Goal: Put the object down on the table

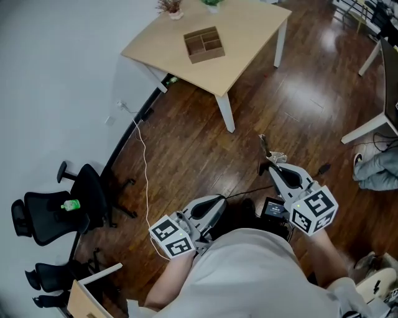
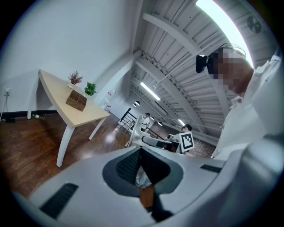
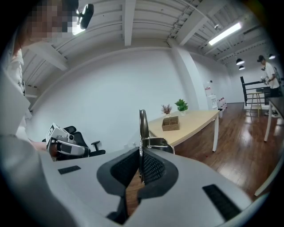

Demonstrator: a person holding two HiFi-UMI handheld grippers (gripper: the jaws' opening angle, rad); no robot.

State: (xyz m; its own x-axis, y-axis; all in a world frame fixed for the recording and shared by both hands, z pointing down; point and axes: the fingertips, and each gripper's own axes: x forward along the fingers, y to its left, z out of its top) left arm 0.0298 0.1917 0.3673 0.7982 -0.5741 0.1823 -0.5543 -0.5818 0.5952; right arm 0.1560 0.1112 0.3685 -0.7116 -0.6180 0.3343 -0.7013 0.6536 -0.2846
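My right gripper (image 1: 272, 166) is shut on a thin metal utensil (image 1: 265, 146), whose shiny handle sticks up out of the jaws (image 3: 142, 122) with a wider metal part beside it. My left gripper (image 1: 219, 200) is shut, and I see nothing held between its jaws in the left gripper view (image 2: 140, 153). Both grippers are held close to the person's body, over the dark wooden floor. The light wooden table (image 1: 249, 37) stands well ahead, with a brown compartment box (image 1: 204, 44) on it. The same table (image 3: 195, 122) lies beyond the utensil in the right gripper view.
Two small plants (image 1: 171, 7) stand at the table's far edge. Black office chairs (image 1: 56, 211) are at the left wall, one carrying a green item (image 1: 70, 204). A white cable (image 1: 144, 155) runs over the floor. Grey cloth (image 1: 376, 171) and another table's leg (image 1: 367, 128) are at the right.
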